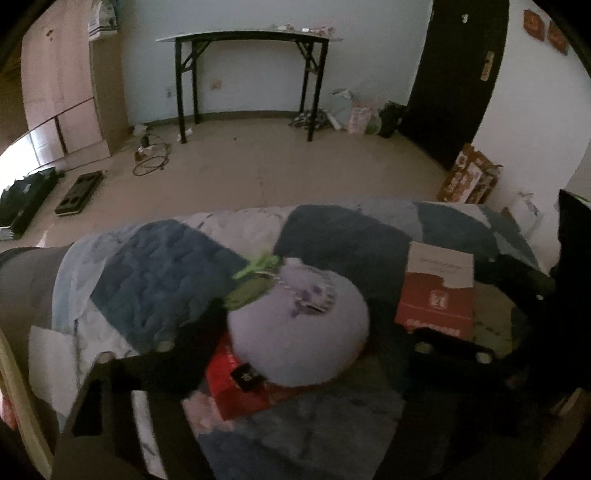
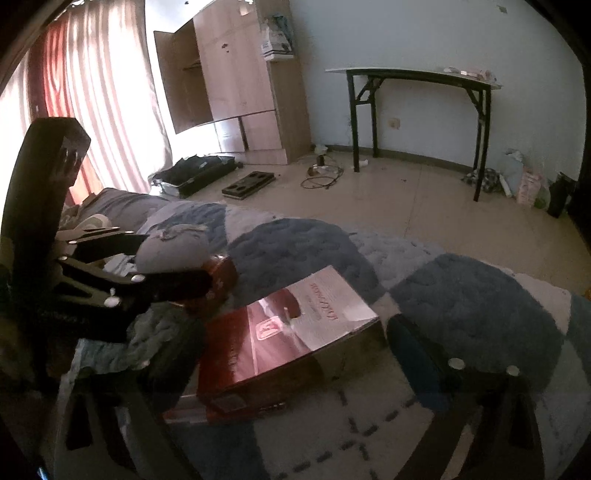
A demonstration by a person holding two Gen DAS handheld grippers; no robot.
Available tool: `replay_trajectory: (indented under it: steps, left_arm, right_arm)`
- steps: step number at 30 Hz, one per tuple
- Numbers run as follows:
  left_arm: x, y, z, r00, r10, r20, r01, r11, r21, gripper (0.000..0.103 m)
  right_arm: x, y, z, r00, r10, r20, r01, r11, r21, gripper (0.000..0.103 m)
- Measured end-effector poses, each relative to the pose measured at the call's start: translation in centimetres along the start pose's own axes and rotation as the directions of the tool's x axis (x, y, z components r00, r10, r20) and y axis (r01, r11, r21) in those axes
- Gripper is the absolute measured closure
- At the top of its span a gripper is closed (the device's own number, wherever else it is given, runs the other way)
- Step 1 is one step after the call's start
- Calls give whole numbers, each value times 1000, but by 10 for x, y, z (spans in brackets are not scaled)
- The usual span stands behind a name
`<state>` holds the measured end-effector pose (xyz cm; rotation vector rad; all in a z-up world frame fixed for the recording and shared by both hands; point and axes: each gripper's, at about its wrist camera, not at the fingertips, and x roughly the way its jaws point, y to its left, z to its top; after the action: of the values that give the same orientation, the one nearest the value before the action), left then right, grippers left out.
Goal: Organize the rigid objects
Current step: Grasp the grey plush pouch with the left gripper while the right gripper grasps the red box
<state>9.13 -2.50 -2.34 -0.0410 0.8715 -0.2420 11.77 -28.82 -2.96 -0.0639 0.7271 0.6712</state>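
Left gripper (image 1: pixel 295 328) seemingly clamps the lavender plush (image 1: pixel 299 325) — right gripper (image 2: pixel 295 350), open, straddles the red-and-white box (image 2: pixel 295 332).

Pale walls (image 2: pixel 424 33), a beige tiled floor (image 2: pixel 424 206), a black-legged folding table (image 2: pixel 417 75), a wooden wardrobe (image 2: pixel 236 74), and sunlit red-and-white curtains (image 2: pixel 92 92).
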Motion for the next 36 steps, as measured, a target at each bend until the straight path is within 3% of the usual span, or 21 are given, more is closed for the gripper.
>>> replay_trajectory:
  steps: [1,4,6,13,20,28,32,36]
  left_arm:
    - [-2,-2,0,1000,-5,4,5,1000,10,43]
    - [-3,1,2,1000,-21,5,21,1000,6,44]
    - [-6,4,4,999,-40,6,40,999,1,44]
    - [-30,16,11,997,-46,59,46,999,-8,44]
    - [-46,35,17,994,-35,104,41,998,-57,44]
    - [-50,40,18,992,-27,121,37,996,-80,44]
    - [-49,41,18,993,-27,119,35,997,-74,44]
    - [-50,41,18,992,-26,123,33,997,-63,44]
  right_arm:
    - [1,2,0,1000,12,-1,-12,1000,-10,15]
    - [1,4,0,1000,7,0,-7,1000,-22,20]
    - [-2,1,0,1000,18,13,-18,1000,-12,30]
    - [-9,1,-6,999,27,47,-26,1000,-13,40]
    - [-21,0,-11,991,58,117,-57,998,-10,63]
    - [-18,20,-16,982,161,100,-154,985,-74,65]
    - [-18,29,-12,970,229,85,-218,969,-116,72]
    - [-17,46,-13,969,237,71,-219,954,-205,80]
